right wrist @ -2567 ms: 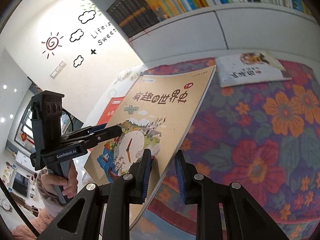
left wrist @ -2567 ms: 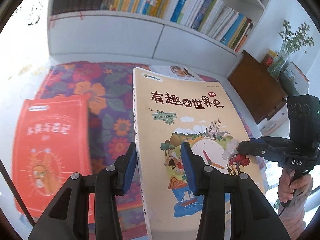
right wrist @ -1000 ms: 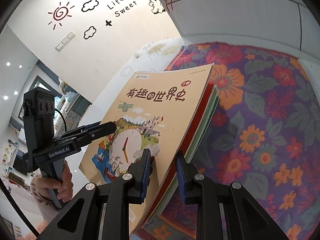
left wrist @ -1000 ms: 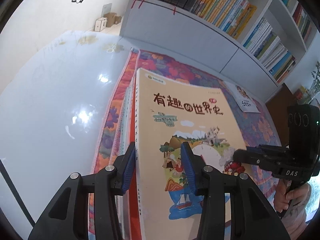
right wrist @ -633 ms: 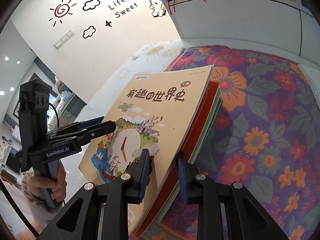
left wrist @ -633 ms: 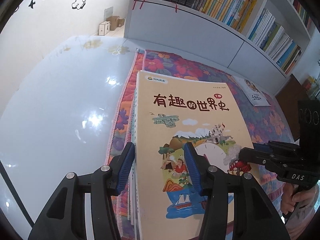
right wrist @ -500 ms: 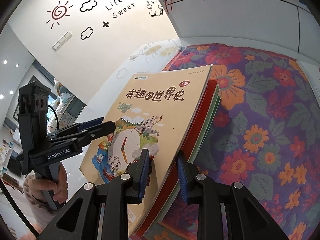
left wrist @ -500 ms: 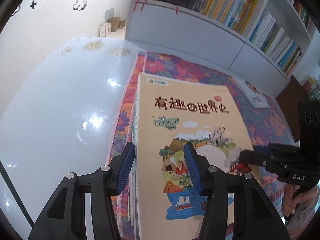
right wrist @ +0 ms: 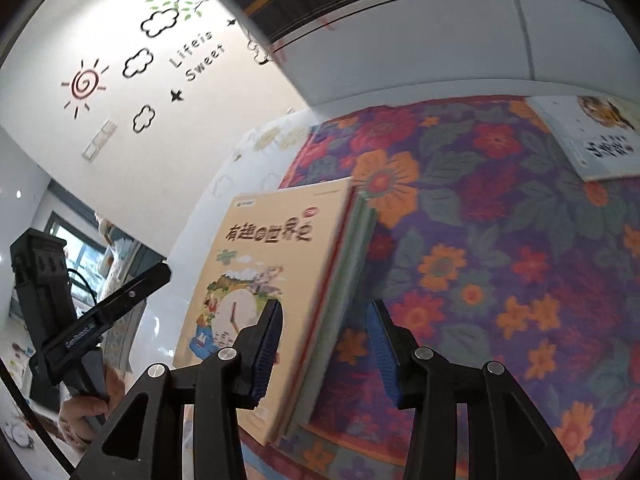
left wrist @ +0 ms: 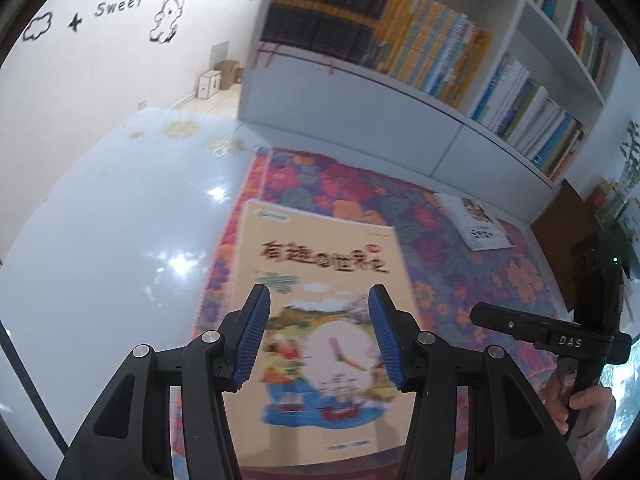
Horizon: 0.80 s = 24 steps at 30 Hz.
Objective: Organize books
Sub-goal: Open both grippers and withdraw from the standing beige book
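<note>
Floral rug [left wrist: 460, 264] on glossy white floor [left wrist: 100, 240], bookshelf [left wrist: 440, 60] along top of frame. Tan picture book [left wrist: 320, 320] tops a stack [right wrist: 340, 300] at rug's left edge, lower centre. Left gripper [left wrist: 318, 336] and right gripper [right wrist: 324, 348], jaws just opening, gape around it untouching.

Bright daylight, glare on glossy floor [left wrist: 120, 248], motion blur, fisheye-warped dark edges

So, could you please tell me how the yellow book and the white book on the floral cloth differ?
The yellow book tops a stack of books; the white book lies alone. The yellow book sits at the cloth's near edge, the white book far off by the shelf unit. Both lie flat, cover up, on the floral cloth.
</note>
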Each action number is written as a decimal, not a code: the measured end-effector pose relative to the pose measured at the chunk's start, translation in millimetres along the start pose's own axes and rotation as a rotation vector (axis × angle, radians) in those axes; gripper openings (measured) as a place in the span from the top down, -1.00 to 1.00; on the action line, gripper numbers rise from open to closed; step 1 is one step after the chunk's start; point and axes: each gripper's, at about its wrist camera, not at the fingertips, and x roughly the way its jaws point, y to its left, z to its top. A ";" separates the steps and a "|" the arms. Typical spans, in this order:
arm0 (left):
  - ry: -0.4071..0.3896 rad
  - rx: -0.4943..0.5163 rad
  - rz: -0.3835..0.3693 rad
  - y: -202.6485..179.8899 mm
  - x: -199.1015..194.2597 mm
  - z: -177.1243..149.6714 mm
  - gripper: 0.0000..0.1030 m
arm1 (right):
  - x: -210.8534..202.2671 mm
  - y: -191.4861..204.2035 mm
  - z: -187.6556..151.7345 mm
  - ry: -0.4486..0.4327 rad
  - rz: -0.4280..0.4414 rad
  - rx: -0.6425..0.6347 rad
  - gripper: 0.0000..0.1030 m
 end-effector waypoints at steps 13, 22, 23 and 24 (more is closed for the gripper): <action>-0.014 0.096 -0.085 -145.7 65.8 17.7 0.01 | -105.2 -137.6 0.7 -0.175 -0.043 0.132 0.17; 0.038 0.083 -0.177 -230.1 165.6 16.3 0.01 | -153.7 -270.1 9.4 -0.290 -0.109 0.237 0.17; 0.044 0.088 -0.183 -239.1 177.3 19.2 0.01 | -157.2 -283.8 15.8 -0.309 -0.118 0.241 0.17; 0.046 0.094 -0.184 -247.7 188.7 22.3 0.01 | -160.2 -293.9 22.0 -0.327 -0.127 0.240 0.17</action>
